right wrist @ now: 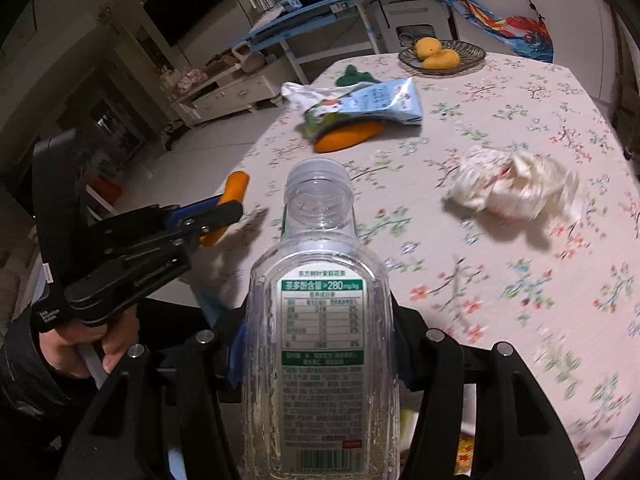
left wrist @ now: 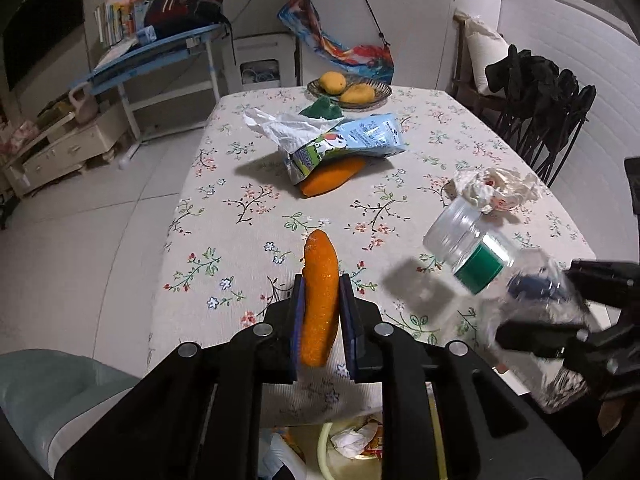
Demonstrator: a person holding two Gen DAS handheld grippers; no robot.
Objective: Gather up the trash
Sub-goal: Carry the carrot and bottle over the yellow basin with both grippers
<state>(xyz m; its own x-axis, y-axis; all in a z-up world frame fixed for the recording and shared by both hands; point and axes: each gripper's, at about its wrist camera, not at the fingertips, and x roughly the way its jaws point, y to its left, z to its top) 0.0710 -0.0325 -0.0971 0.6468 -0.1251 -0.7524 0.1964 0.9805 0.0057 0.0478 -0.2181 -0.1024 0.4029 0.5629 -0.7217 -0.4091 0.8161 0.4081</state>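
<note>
My left tool is pinching an orange peel between its blue pads, the peel lifted clear of the surface. My right tool is clamped around an empty, capless bottle, neck pointing to twelve o'clock. In the left view the bottle hangs at about three o'clock of the peel, tilted, also off the surface.

I judge this the carry step: both pieces are picked up and need dropping. A bin with wrappers in it shows at six o'clock, below the surface's near edge, under my left tool. The next move calls for drawing both tools back over that rim and letting go, one at a time so they don't collide.

Left on the surface: a crumpled tissue at one o'clock from the bottle, and a snack bag lying over another peel at twelve.
</note>
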